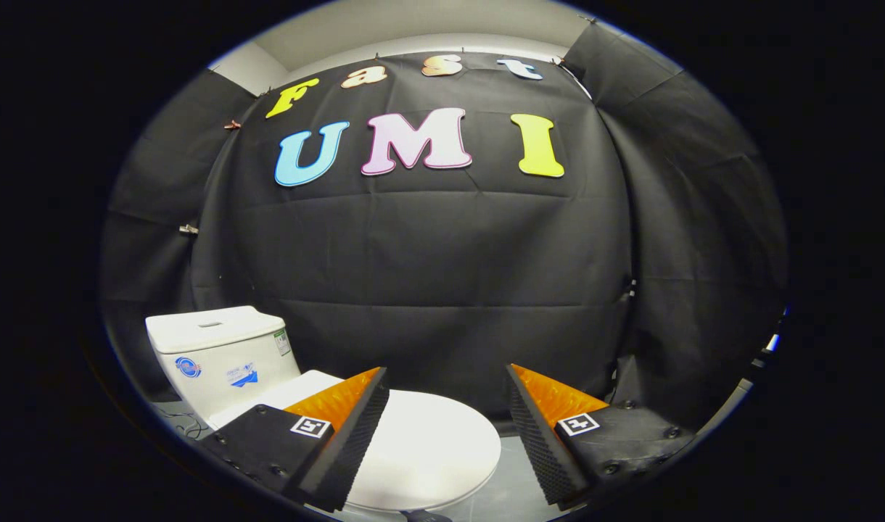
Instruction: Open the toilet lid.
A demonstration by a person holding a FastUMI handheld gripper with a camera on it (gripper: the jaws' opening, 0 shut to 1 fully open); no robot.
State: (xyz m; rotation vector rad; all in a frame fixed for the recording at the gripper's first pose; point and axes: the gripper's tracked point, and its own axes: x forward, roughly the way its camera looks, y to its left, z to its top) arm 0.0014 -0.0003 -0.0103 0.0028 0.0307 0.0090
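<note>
A two-finger gripper [446, 435] hangs above a white ceramic toilet, its fingers [348, 442] spread wide with nothing between them. Each finger carries a small square black-and-white marker tag on its upper face. The toilet's smooth white oval lid [428, 442] lies flat and closed just ahead of and below the fingertips, filling much of the gap between them and running under the left finger; the right finger stands clear of it, over bare grey floor [511, 486].

Beyond the left finger rises the white boxy cistern [221, 355], its flat top bearing a flush button. A round blue logo sticker and a blue-and-white label sit on the cistern's front, and a white-and-green label on its side; the print on all three is too small to make out.

Black cloth [428, 268] drapes the booth wall well beyond the fingers and wraps round both sides, pinned up with small clips. Thin cables [181, 424] lie on the floor beside the cistern's base. Nothing stands between the fingers and the lid.
</note>
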